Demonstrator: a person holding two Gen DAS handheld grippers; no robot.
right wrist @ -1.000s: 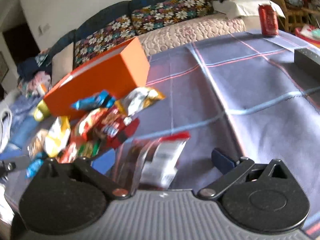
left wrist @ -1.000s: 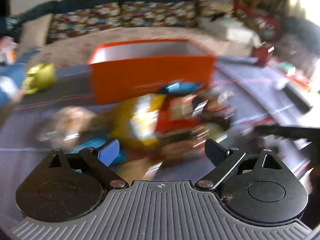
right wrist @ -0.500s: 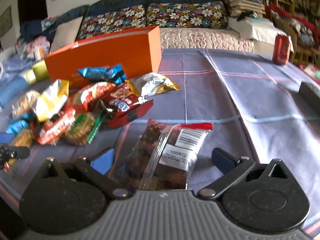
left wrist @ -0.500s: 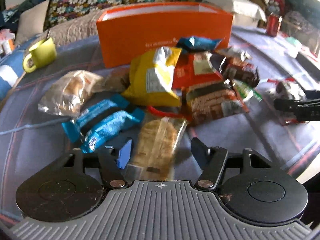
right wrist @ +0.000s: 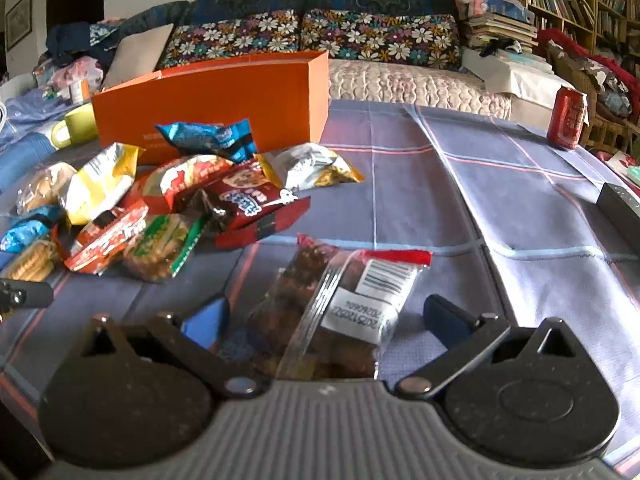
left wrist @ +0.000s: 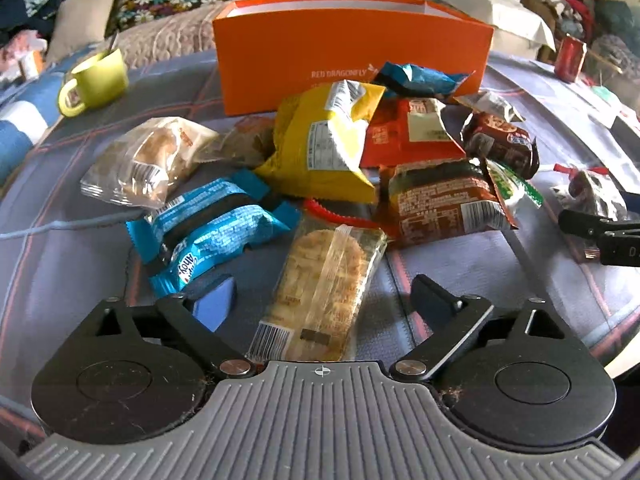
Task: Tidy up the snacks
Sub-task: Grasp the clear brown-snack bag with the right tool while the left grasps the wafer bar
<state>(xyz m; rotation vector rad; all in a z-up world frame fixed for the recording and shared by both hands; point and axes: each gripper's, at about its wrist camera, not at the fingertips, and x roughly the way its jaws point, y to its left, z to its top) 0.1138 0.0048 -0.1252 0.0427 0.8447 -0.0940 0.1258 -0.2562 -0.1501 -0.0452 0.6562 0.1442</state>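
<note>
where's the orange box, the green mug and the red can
orange box (left wrist: 352, 64): left wrist view, front wall
green mug (left wrist: 105, 78): left wrist view, side of body
red can (right wrist: 567, 117): right wrist view, side

Mixed snack packets (left wrist: 320, 148) are being kept heaped before an open orange box (left wrist: 352, 52); a clear cracker pack (left wrist: 320, 292) and a dark-filled clear bag (right wrist: 340, 312) are lying flat apart.

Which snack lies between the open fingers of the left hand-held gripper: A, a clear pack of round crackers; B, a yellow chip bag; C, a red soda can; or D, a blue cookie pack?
A: the clear pack of round crackers lies lengthwise on the tablecloth between the spread fingers of the left hand-held gripper, which have just been opening and do not press on it.
</note>
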